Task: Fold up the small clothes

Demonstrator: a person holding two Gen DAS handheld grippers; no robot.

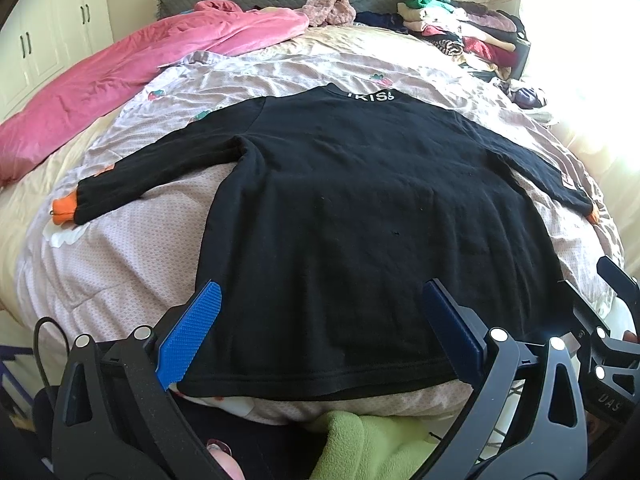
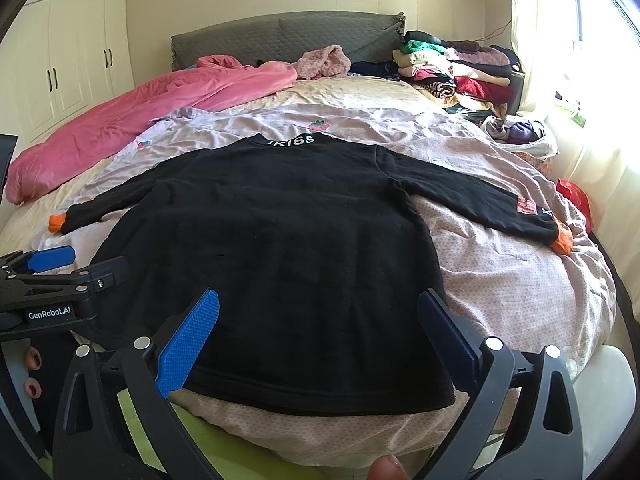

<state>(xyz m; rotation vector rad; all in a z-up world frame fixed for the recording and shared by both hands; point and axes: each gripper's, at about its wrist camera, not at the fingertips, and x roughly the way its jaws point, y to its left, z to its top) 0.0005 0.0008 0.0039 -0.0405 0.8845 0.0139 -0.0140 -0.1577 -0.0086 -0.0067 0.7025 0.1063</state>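
- black sweater (image 1: 360, 208) lies flat on the bed (image 1: 132, 248), back up, collar at the far end, hem at the near edge, both sleeves spread out to the sides
- left gripper (image 1: 320, 332) wide open, holding nothing; hangs just above the hem, its fingers straddling the left half of the hem
- right gripper (image 2: 320, 336) also wide open and empty, over the right half of the hem
- orange cuffs (image 2: 562, 240) poke out of both sleeve ends, looks like an inner layer; risk: it slides or bunches inside when a sleeve gets folded in
- risk: quilt underneath is soft and wrinkled, so a pinch at the hem could catch the pinkish cover (image 2: 500, 280) along with the sweater and drag it
- risk: hem sits close to the bed edge; pulling toward me could slide the garment off the front
- risk: grippers are close together, left one shows in the right view; they could collide if both go for the middle
- risk: grabbing only the top layer of the hem gives a skewed fold
- folded pile (image 2: 460, 68) by the headboard is well apart, no interference
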